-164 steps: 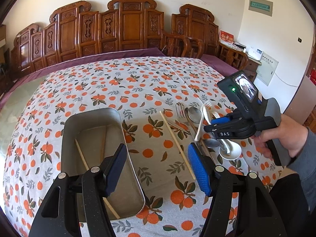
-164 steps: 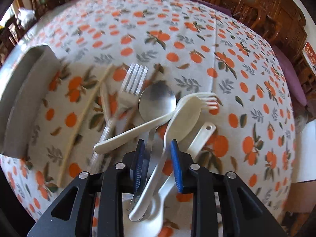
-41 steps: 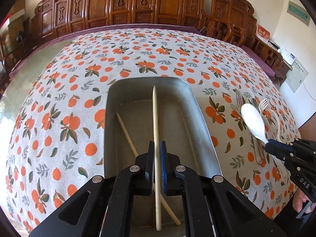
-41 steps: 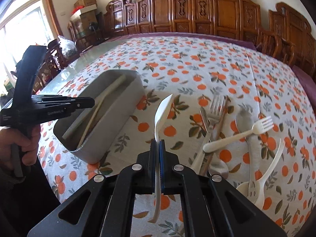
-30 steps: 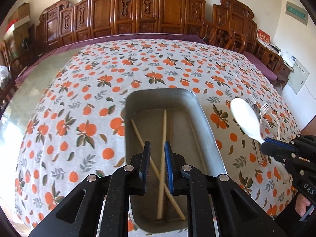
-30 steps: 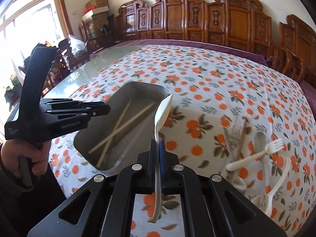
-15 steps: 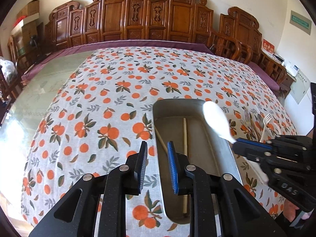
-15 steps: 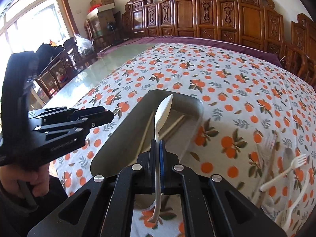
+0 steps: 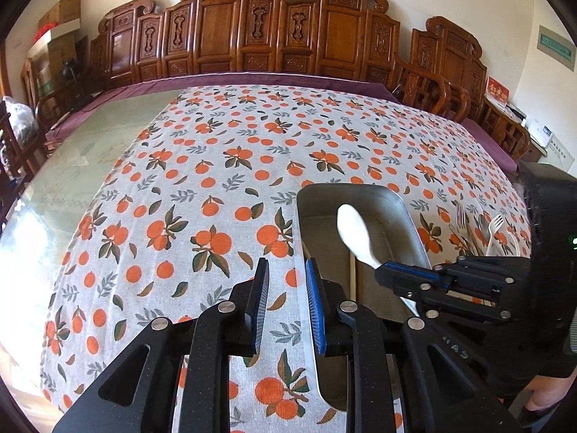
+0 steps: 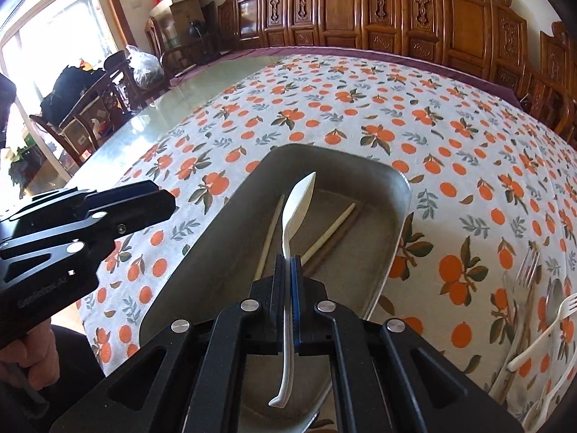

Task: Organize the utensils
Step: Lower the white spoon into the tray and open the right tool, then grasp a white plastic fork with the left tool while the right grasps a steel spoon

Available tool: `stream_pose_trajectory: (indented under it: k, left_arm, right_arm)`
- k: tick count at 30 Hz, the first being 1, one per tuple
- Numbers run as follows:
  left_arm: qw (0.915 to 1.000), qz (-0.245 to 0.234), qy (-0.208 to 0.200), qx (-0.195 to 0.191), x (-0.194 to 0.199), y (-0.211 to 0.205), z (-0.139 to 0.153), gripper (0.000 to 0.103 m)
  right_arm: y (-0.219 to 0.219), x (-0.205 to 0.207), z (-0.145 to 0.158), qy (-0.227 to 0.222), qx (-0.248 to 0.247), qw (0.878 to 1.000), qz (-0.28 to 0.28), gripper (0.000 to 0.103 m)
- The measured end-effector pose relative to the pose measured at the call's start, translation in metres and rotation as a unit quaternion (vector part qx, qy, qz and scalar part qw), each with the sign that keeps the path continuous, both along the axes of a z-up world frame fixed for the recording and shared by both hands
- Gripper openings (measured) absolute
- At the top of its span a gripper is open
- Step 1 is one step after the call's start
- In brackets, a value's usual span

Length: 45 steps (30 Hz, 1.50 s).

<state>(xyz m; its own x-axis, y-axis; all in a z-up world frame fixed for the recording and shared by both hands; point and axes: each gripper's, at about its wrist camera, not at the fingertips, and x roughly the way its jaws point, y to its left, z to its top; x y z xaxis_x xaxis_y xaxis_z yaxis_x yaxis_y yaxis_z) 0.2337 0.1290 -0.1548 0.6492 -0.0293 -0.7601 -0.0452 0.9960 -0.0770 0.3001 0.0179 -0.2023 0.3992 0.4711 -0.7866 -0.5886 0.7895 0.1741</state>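
My right gripper [image 10: 287, 263] is shut on a white plastic spoon [image 10: 297, 205] and holds it over the grey metal tray [image 10: 396, 195]. Two chopsticks [image 10: 330, 232] lie in the tray. In the left wrist view the spoon [image 9: 355, 232] hangs above the tray [image 9: 411, 216], held by the right gripper [image 9: 389, 275]. My left gripper [image 9: 286, 299] is open and empty, just left of the tray's left rim. It also shows in the right wrist view [image 10: 158, 205].
Loose utensils lie on the orange-print tablecloth right of the tray: a metal fork [image 10: 526, 259], white plastic forks [image 10: 541, 332] and more in the left wrist view [image 9: 483, 231]. Carved wooden chairs [image 9: 288, 29] line the far edge. Bare glass tabletop [image 9: 72, 151] lies to the left.
The right gripper has carried the spoon from the utensil pile to above the tray. The left gripper let go of a chopstick in the tray, opened, and drew back to the left.
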Motion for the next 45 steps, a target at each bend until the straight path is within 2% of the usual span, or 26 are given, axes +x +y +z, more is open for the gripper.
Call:
stream_pose_trajectory:
  k: [9,11,16,20,27,32,35,37,39,43,45]
  left_arm:
    - [1.0,-0.007,0.002,0.0,0.0,-0.005,-0.002,0.019]
    - [1.0,-0.009,0.001,-0.003,-0.001,-0.006,-0.002,0.019]
    - [0.9998,-0.02,-0.002,-0.004,0.0,-0.017,0.0,0.019]
    - [0.9995,-0.031,-0.006,-0.006,0.001,-0.028,0.002,0.019]
    - [0.9985,-0.053,-0.009,-0.005,0.0,-0.053,0.003,0.02]
    - [0.9975,-0.07,-0.009,-0.001,0.0,-0.076,0.002,0.021]
    - [0.9964,-0.084,-0.01,-0.001,-0.001,-0.09,0.001,0.027]
    - [0.9953,-0.097,-0.008,-0.004,-0.002,-0.101,0.0,0.037]
    - [0.9939,-0.11,-0.008,-0.005,-0.004,-0.112,-0.001,0.043]
    - [0.991,-0.134,-0.009,-0.006,-0.007,-0.135,-0.001,0.047]
    - [0.9899,-0.141,-0.011,-0.004,-0.009,-0.143,-0.001,0.047]
  right_arm:
    - [-0.012,-0.004,0.007,-0.009,0.028,1.0,0.004,0.006]
    - [-0.021,-0.009,0.013,-0.023,0.031,0.999,0.006,0.006]
    - [-0.058,-0.019,0.035,-0.055,0.036,0.998,-0.005,0.006]
    - [-0.098,-0.027,0.048,-0.081,0.019,0.996,-0.02,0.006]
    - [-0.168,-0.026,0.057,-0.107,-0.013,0.992,-0.067,0.006]
    - [-0.214,-0.022,0.056,-0.107,-0.022,0.988,-0.109,0.006]
    - [-0.239,-0.018,0.053,-0.097,-0.015,0.986,-0.137,0.006]
    - [-0.25,-0.016,0.051,-0.097,-0.016,0.984,-0.152,0.006]
    - [-0.26,-0.014,0.046,-0.097,-0.021,0.981,-0.164,0.011]
    - [-0.273,-0.01,0.031,-0.089,-0.024,0.979,-0.181,0.021]
    - [-0.276,-0.009,0.023,-0.085,-0.026,0.979,-0.182,0.021]
